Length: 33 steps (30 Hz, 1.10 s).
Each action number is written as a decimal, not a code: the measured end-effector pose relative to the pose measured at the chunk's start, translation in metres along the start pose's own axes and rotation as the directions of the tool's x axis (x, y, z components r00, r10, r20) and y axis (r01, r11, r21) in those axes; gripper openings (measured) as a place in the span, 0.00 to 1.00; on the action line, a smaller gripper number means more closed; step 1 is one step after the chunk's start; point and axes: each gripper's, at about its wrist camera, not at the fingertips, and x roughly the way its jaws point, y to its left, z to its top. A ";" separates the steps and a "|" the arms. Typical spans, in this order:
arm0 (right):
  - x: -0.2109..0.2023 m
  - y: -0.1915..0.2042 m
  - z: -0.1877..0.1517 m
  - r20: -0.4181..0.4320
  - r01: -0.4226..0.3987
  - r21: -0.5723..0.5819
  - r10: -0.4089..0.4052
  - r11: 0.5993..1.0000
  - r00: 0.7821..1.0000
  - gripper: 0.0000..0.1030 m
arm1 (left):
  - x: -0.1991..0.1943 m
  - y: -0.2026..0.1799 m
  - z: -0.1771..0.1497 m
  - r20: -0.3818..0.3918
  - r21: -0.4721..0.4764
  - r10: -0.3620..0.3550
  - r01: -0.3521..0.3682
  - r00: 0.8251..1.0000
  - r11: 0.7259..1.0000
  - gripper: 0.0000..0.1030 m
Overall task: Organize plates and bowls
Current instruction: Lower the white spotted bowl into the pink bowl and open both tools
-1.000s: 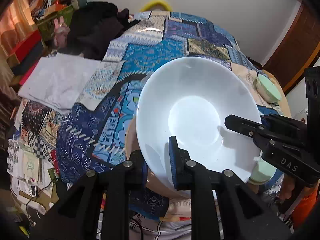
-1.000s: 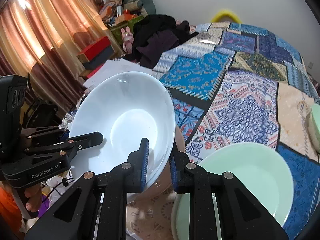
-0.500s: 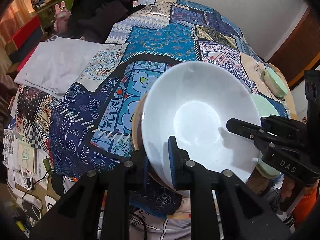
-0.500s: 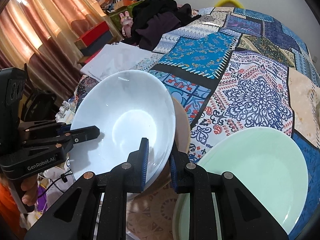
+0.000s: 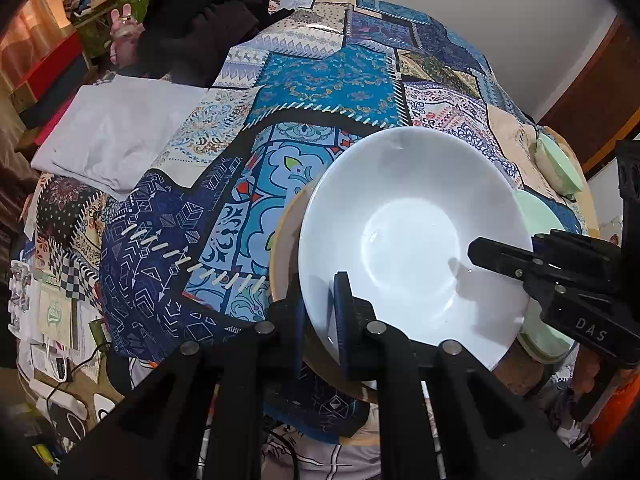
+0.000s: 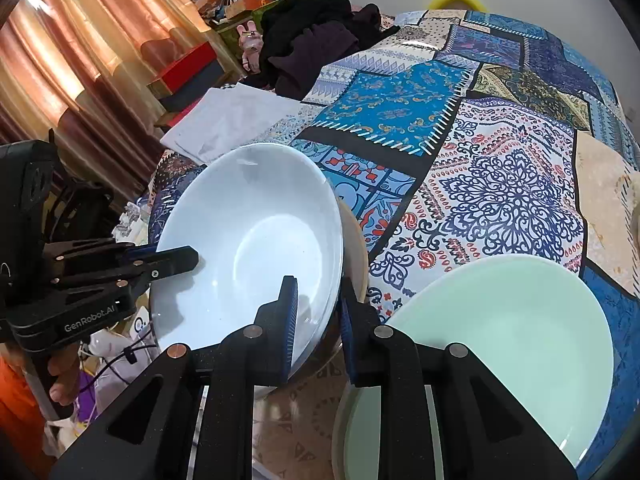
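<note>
A white bowl [image 5: 408, 232] hangs tilted over a tan bowl [image 5: 286, 248] on the patchwork bedspread. My left gripper [image 5: 320, 316] is shut on the white bowl's near rim. My right gripper [image 6: 318, 320] is shut on the opposite rim of the same white bowl [image 6: 256, 248]. Each gripper shows in the other's view, clamped on the rim. A pale green plate [image 6: 492, 344] lies to the right of the bowls. The tan bowl's edge [image 6: 356, 248] peeks out behind the white bowl.
A small green bowl [image 5: 558, 168] sits at the bed's far right edge. A folded white cloth [image 5: 116, 136] and a heap of dark clothes [image 5: 204, 28] lie at the far left. Curtains and boxes [image 6: 180, 68] stand beyond the bed.
Both grippers have carried the white bowl lower and closer to the tan bowl, still clamped on its rim. More bedspread shows beyond the bowl.
</note>
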 end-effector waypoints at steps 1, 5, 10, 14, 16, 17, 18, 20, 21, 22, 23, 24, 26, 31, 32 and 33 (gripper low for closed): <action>-0.001 -0.001 0.000 0.005 0.001 0.001 -0.001 1.000 1.000 0.20 | 0.000 0.000 0.000 0.001 -0.002 0.004 -0.004 1.000 1.000 0.12; -0.006 -0.005 0.002 0.016 -0.010 0.022 0.009 1.000 1.000 0.20 | -0.001 0.000 0.000 0.000 -0.006 0.007 -0.007 1.000 1.000 0.12; -0.017 -0.004 0.003 0.054 0.015 0.007 -0.016 1.000 0.998 0.24 | -0.006 -0.002 0.002 0.015 0.008 0.029 -0.029 0.999 1.000 0.12; -0.028 -0.003 0.006 0.086 0.040 -0.010 -0.039 0.999 0.996 0.24 | -0.016 -0.002 0.007 0.030 0.008 0.038 -0.038 0.999 0.999 0.13; -0.033 -0.003 0.006 0.098 0.044 -0.013 -0.042 0.999 0.994 0.25 | -0.022 -0.002 0.009 0.045 0.012 0.039 -0.040 0.998 0.999 0.16; -0.035 -0.004 0.006 0.103 0.043 -0.012 -0.042 0.999 0.994 0.26 | -0.025 -0.003 0.010 0.053 0.017 0.033 -0.034 0.998 0.999 0.18; -0.039 -0.005 0.006 0.111 0.044 -0.010 -0.043 0.999 0.993 0.27 | -0.030 -0.005 0.012 0.064 0.022 0.026 -0.027 0.998 0.999 0.21; -0.045 -0.008 0.006 0.123 0.054 -0.010 -0.052 0.999 0.991 0.28 | -0.038 -0.009 0.015 0.088 0.031 0.025 -0.028 0.996 0.999 0.24; -0.048 -0.009 0.006 0.130 0.062 -0.012 -0.060 0.998 0.990 0.28 | -0.044 -0.013 0.017 0.104 0.038 0.024 -0.028 0.994 0.999 0.27; -0.052 -0.011 0.005 0.141 0.078 -0.014 -0.075 0.997 0.987 0.28 | -0.048 -0.016 0.019 0.116 0.044 0.022 -0.027 0.993 0.999 0.28; -0.056 -0.013 0.005 0.151 0.092 -0.016 -0.088 0.996 0.985 0.29 | -0.052 -0.021 0.022 0.131 0.052 0.017 -0.024 0.991 0.998 0.29; -0.063 -0.016 0.003 0.166 0.114 -0.019 -0.109 0.993 0.980 0.30 | -0.057 -0.026 0.024 0.146 0.061 0.013 -0.022 0.989 0.998 0.31; -0.073 -0.022 0.002 0.188 0.145 -0.021 -0.139 0.989 0.972 0.30 | -0.063 -0.037 0.029 0.173 0.079 0.003 -0.017 0.985 0.997 0.37; -0.108 -0.048 -0.006 0.244 0.237 0.003 -0.231 0.971 0.942 0.36 | -0.075 -0.076 0.042 0.248 0.135 -0.032 -0.002 0.968 0.991 0.59; -0.116 -0.055 -0.008 0.254 0.254 0.014 -0.249 0.967 0.935 0.38 | -0.075 -0.088 0.046 0.258 0.150 -0.046 0.006 0.965 0.989 0.63; -0.123 -0.063 -0.010 0.264 0.270 0.029 -0.268 0.962 0.927 0.40 | -0.076 -0.096 0.049 0.262 0.160 -0.059 0.017 0.963 0.987 0.67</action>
